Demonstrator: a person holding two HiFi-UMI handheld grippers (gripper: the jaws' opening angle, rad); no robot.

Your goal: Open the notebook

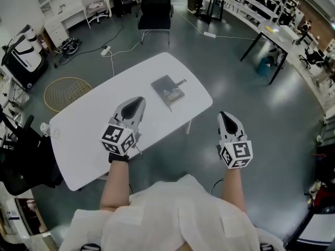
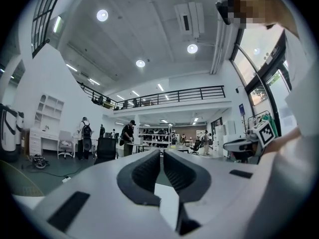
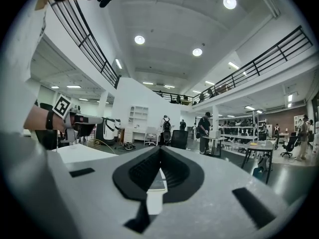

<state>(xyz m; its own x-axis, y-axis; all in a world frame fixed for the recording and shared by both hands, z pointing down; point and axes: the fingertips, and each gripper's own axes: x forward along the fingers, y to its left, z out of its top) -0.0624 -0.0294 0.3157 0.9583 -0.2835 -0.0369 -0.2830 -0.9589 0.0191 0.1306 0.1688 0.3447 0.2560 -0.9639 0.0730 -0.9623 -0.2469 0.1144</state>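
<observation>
1. Notebook: lies closed, dark cover up, flat on the white table, towards the table's far end and at an angle to its edges. A small dark item touches its far corner; too small to identify.
2. Left gripper: over the table's near half, pointing level and away from the person. It is well short of the notebook, with bare tabletop between them.
3. Left jaws, in the left gripper view: pads drawn together at the tips with only a thin slit. Nothing sits between them, so closed and empty.
4. Right gripper: off the table's right edge, over the grey floor, also pointing level. It touches nothing and sits to the right of the notebook, nearer the person.
5. Right jaws, in the right gripper view: pad tips meet, nothing clamped. Closed and empty.
6. The grippers are side by side, well apart. Each shows at the edge of the other's view with its marker cube facing the person.
7. Surroundings: a black office chair beyond the table's far end and a round wire rack on the floor to the left. People stand at benches in the background of both gripper views.
</observation>
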